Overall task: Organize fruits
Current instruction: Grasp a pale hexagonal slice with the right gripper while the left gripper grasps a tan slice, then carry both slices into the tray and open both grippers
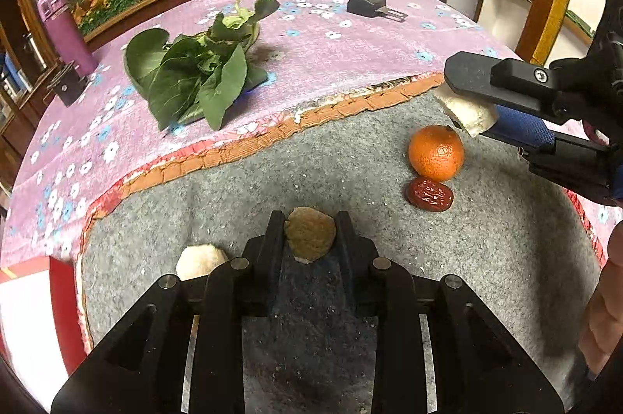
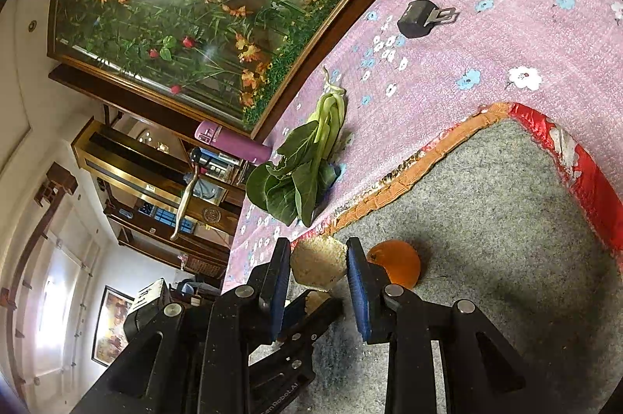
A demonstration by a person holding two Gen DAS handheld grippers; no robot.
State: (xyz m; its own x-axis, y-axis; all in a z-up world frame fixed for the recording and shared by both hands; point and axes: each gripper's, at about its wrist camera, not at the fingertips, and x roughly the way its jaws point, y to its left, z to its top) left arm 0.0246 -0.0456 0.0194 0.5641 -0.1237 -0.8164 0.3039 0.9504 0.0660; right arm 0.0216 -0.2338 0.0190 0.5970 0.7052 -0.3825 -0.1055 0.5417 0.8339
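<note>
My left gripper (image 1: 310,224) is shut on a brown round fruit (image 1: 310,234) low over the grey felt mat (image 1: 486,239). My right gripper (image 2: 318,260) is shut on a pale whitish fruit piece (image 2: 318,262), held above the mat; it also shows in the left wrist view (image 1: 469,110) at the right. An orange (image 1: 436,152) sits on the mat with a red date (image 1: 429,195) just in front of it. The orange also shows in the right wrist view (image 2: 397,263). Another pale fruit (image 1: 200,260) lies on the mat left of my left gripper, partly hidden.
A bunch of leafy greens (image 1: 198,75) lies on the pink flowered cloth (image 1: 350,40) beyond the mat. A small black device (image 1: 370,5) sits farther back. A purple bottle (image 1: 64,28) stands at the far left edge. The mat has an orange-red border (image 1: 272,134).
</note>
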